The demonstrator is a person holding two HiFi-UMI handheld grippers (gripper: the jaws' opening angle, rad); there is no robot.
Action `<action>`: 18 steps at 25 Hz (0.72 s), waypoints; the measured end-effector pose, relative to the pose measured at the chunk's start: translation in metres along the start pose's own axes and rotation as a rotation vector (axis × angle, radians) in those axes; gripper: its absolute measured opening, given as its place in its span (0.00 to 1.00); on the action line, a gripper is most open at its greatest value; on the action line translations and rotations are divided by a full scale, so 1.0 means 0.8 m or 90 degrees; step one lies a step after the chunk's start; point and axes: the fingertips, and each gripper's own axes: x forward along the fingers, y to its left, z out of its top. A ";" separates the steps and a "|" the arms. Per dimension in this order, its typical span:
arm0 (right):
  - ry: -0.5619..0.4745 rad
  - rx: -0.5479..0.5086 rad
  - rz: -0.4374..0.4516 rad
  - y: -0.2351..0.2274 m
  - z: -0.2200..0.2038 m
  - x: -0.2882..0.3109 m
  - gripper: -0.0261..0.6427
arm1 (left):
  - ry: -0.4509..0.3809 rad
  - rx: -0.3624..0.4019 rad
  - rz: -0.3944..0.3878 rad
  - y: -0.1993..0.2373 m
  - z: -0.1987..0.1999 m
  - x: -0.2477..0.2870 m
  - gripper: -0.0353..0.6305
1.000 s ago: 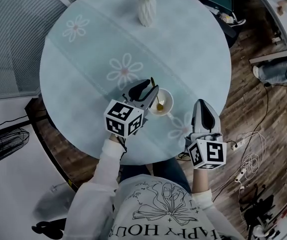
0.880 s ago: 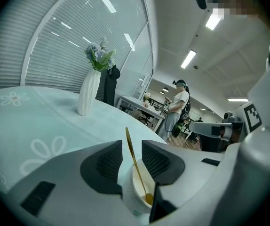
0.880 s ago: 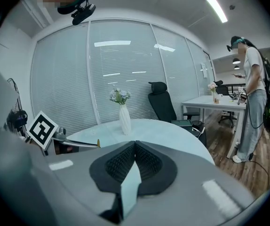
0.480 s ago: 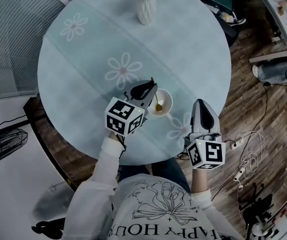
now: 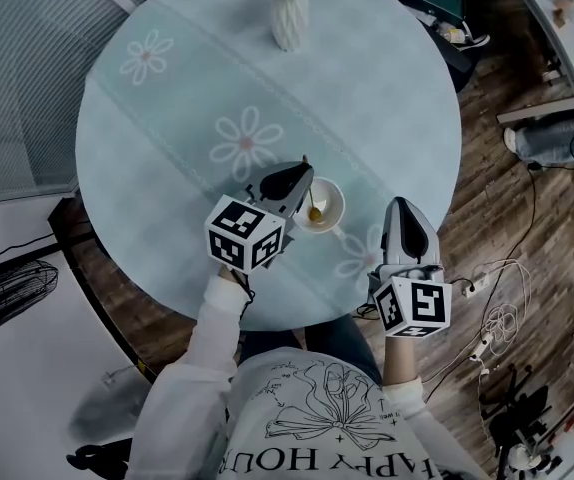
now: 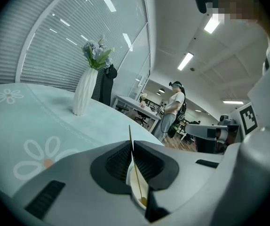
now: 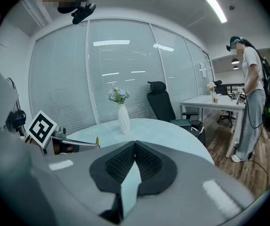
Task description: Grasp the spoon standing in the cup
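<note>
Two jaws of the left tool (image 6: 131, 145) have just been closing and now pinch the spoon (image 6: 136, 172), which stands in the cup (image 5: 341, 206) on the worktop (image 5: 267, 68). The grasp looks made. The right tool (image 5: 404, 210) sits nearby, empty, jaws together.

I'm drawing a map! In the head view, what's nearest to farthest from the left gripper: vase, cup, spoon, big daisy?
1. The spoon, between the jaws of the left gripper, which have just been closing on its handle.
2. The cup, just beside the jaws.
3. The big daisy, up and left of them.
4. The vase, at the far edge of the table.
</note>
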 end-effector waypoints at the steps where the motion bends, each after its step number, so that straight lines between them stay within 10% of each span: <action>1: -0.001 0.000 0.000 0.000 0.001 -0.001 0.06 | -0.002 -0.004 -0.002 -0.002 0.002 -0.001 0.08; 18: -0.046 0.005 -0.003 0.018 0.033 -0.025 0.06 | -0.061 0.038 -0.018 -0.042 0.049 -0.045 0.07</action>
